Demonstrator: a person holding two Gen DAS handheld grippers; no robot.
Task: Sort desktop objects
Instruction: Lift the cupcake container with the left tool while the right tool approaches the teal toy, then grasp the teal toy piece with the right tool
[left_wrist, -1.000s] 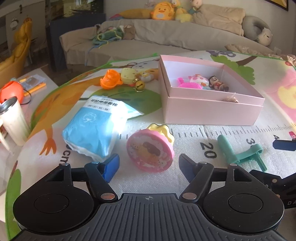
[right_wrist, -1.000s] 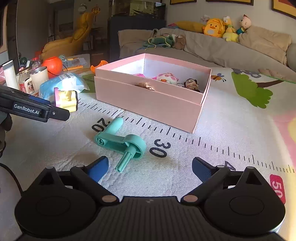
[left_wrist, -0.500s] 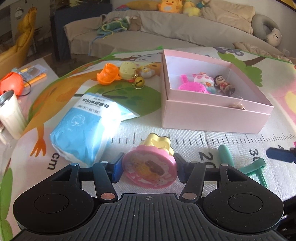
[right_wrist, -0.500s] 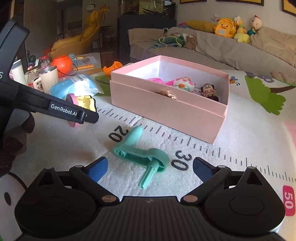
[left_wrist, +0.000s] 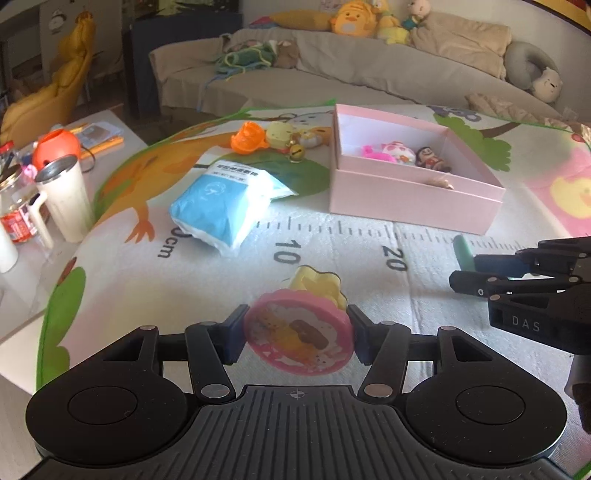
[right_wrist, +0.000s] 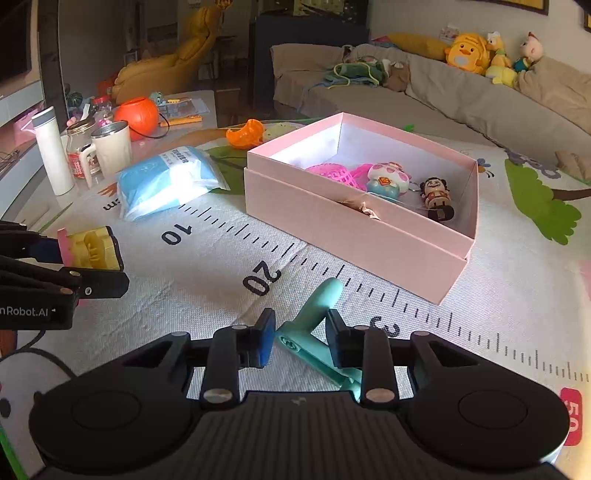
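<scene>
The left gripper (left_wrist: 297, 334) is clenched on the pink toy (left_wrist: 299, 332), a round disc with a yellow back part. Its pads press the rim at 9 and 3 o'clock, and the toy seems lifted off the mat (left_wrist: 332, 243), near the "10" mark. It looks like hard plastic, light and stiff. The smooth round rim may slip or turn between the pads, so I think a hold across the widest part is the safest.

The right gripper (right_wrist: 301, 338) is clenched on the teal handle (right_wrist: 314, 328), which lies near the "20" and "30" marks. The pads hold the thin arm near its joint. This piece also looks light and rigid, but it is long and sticks out toward 12 o'clock, so it can swing or catch on something.

The box (right_wrist: 351, 229) stands at 1 o'clock in both views. It is open, and its near wall is an edge both toys must pass over. Inside, figures lie toward the right, so the left half has more free room. The blue pack (left_wrist: 225, 206) at 11 o'clock is well apart. The two grippers are near each other, so I judge they should go in one after the other.
</scene>
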